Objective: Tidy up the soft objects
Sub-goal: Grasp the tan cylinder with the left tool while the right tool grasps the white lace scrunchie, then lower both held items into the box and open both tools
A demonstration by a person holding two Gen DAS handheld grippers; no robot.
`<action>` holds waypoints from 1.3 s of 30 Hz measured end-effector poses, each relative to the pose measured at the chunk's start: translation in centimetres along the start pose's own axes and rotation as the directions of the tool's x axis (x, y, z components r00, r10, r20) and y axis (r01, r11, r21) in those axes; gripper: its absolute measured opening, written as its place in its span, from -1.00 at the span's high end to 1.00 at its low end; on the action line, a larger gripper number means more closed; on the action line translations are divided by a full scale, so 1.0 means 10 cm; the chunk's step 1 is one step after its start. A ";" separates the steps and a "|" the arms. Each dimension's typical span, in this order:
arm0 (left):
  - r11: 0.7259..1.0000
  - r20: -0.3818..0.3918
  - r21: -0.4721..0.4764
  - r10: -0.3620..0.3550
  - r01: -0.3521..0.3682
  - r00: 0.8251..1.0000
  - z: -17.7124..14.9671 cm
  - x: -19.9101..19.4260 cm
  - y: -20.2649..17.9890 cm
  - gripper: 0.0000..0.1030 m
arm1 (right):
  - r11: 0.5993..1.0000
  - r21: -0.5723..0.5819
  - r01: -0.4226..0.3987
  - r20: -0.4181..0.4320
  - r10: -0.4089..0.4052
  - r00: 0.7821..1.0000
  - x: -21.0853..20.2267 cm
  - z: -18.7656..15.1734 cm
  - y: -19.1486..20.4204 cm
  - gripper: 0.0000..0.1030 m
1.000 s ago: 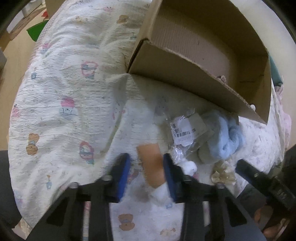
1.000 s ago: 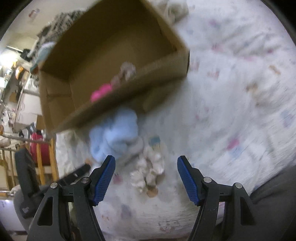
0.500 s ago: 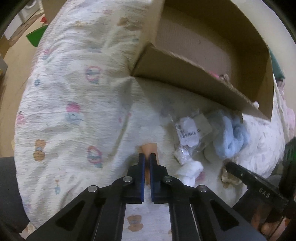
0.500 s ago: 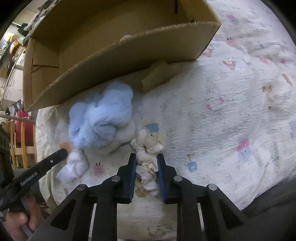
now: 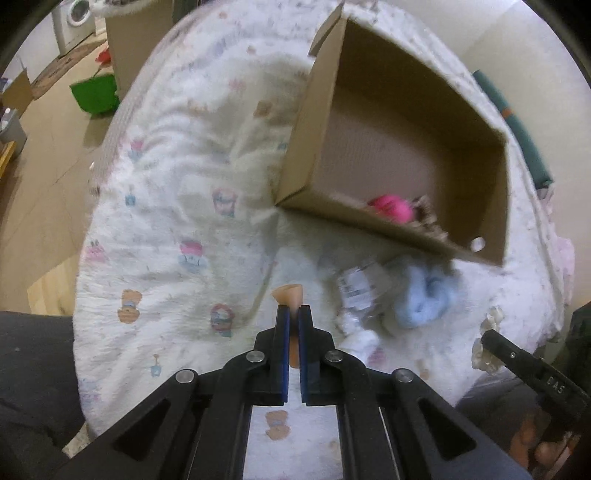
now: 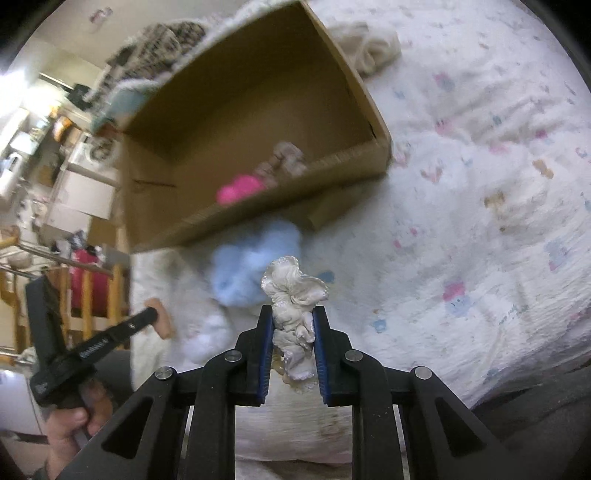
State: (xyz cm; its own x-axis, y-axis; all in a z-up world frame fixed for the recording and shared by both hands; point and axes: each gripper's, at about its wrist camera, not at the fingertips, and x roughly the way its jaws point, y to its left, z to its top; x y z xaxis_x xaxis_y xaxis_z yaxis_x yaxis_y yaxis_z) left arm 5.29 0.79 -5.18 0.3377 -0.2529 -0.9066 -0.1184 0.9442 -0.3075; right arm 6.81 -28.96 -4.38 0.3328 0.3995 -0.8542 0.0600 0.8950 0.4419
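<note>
My left gripper (image 5: 292, 314) is shut on a thin tan cloth strip (image 5: 289, 294), lifted off the quilt. My right gripper (image 6: 293, 315) is shut on a cream ruffled scrunchie (image 6: 293, 286), also raised. A fluffy light-blue item (image 5: 424, 295) (image 6: 251, 258) lies on the quilt just in front of an open cardboard box (image 5: 354, 216) (image 6: 258, 206). Inside the box sit a pink soft thing (image 5: 391, 208) (image 6: 240, 188) and a brownish one (image 6: 284, 160). A clear bag with a label (image 5: 360, 286) and a small white fluffy piece (image 5: 360, 338) lie beside the blue item.
Everything rests on a white quilt with small cartoon prints (image 5: 177, 206) (image 6: 480, 221). A cream knit bundle (image 6: 369, 44) lies beyond the box. Off the bed's left edge are a wooden floor, a green bin (image 5: 95, 94) and another carton (image 5: 136, 33).
Both grippers closed on their items and rose off the quilt: the left on the tan strip, the right on the cream scrunchie. The box's inside now shows more fully.
</note>
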 end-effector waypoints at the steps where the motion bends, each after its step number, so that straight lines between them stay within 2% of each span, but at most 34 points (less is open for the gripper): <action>1: 1.000 0.020 0.008 -0.005 0.004 1.000 0.03 -0.10 -0.01 0.92 | 1.000 -0.010 -0.005 0.013 0.005 1.000 -0.05 0.03 0.04 0.58; 4: 0.999 0.085 0.038 0.000 -0.003 0.996 0.18 -0.38 -0.04 0.92 | 0.999 -0.030 -0.028 0.054 0.029 0.998 -0.22 0.11 0.15 0.58; 7: 0.997 0.177 0.075 0.014 -0.027 0.984 0.29 -0.63 -0.11 0.92 | 0.997 -0.069 -0.031 0.090 0.038 0.995 -0.35 0.22 0.30 0.58; 15: 0.993 0.238 0.121 -0.018 -0.011 0.971 0.70 -0.77 -0.36 0.92 | 0.992 -0.127 -0.027 0.122 0.042 0.992 -0.46 0.58 0.60 0.58; 23: 0.984 0.248 0.176 -0.035 -0.010 0.968 1.08 -0.65 -0.62 0.92 | 0.989 -0.148 -0.021 0.138 0.042 0.990 -0.32 0.91 0.72 0.58; 27: 0.976 0.198 0.214 -0.072 0.028 0.978 1.24 -0.42 -0.72 0.92 | 0.990 -0.139 -0.007 0.128 0.025 0.992 -0.11 1.09 0.68 0.58; 34: 0.970 0.139 0.244 -0.042 0.007 0.989 1.30 0.07 -0.80 0.92 | 0.994 -0.111 -0.018 0.096 0.028 0.995 0.27 1.21 0.50 0.57; 39: 0.958 0.126 0.284 0.016 -0.052 0.992 1.25 0.40 -0.82 0.91 | 0.993 -0.116 -0.017 0.066 0.025 0.997 0.53 1.16 0.44 0.57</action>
State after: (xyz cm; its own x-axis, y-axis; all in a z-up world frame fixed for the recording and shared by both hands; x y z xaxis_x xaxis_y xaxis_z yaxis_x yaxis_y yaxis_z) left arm 19.31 -5.27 -2.65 0.4507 -0.2090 -0.8679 0.1340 0.9770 -0.1656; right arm 19.75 -25.20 -3.79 0.3958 0.4076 -0.8230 -0.0553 0.9051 0.4217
